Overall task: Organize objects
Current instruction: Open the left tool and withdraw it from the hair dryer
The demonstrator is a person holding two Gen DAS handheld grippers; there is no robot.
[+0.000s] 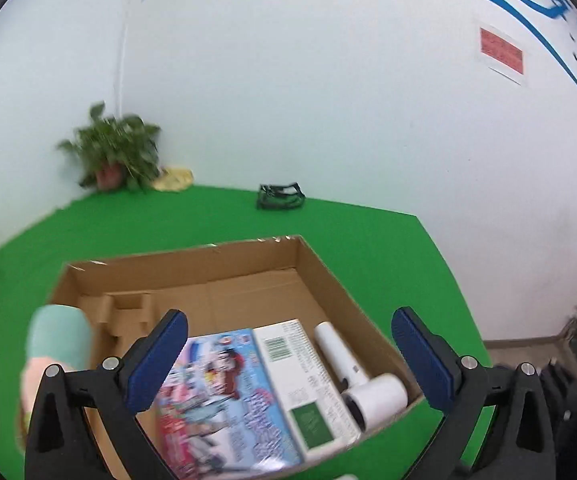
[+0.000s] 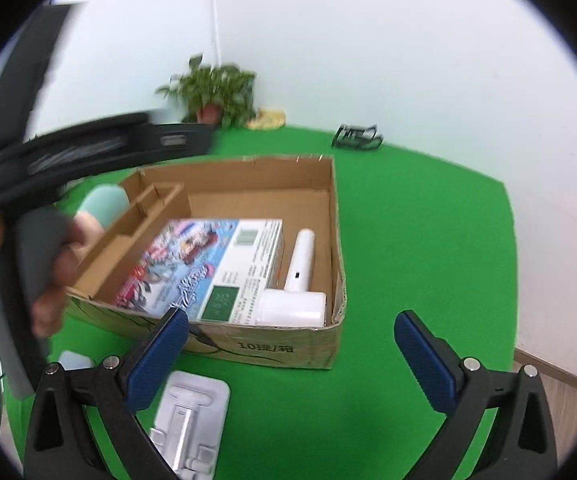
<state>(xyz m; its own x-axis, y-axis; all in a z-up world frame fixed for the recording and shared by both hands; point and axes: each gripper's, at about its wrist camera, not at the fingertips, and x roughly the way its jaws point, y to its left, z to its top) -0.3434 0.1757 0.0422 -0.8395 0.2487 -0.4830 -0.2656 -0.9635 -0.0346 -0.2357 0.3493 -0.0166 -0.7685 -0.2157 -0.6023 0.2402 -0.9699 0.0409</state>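
An open cardboard box (image 1: 328,276) (image 2: 288,350) sits on the green table. Inside lie a colourful printed box (image 1: 224,400) (image 2: 184,264) and a white hair dryer (image 1: 362,384) (image 2: 302,280). My left gripper (image 1: 288,360) is open and empty, hovering above the printed box. My right gripper (image 2: 290,356) is open and empty, just in front of the box's near wall. A silver phone stand (image 2: 190,420) lies on the table under its left finger.
A mint and pink soft object (image 1: 58,344) (image 2: 102,208) lies left of the box. A potted plant (image 1: 114,152) (image 2: 212,94), a yellow item (image 1: 174,179) and a black-green object (image 1: 280,196) (image 2: 356,136) stand at the back. The person's hand (image 2: 54,276) holds the left gripper.
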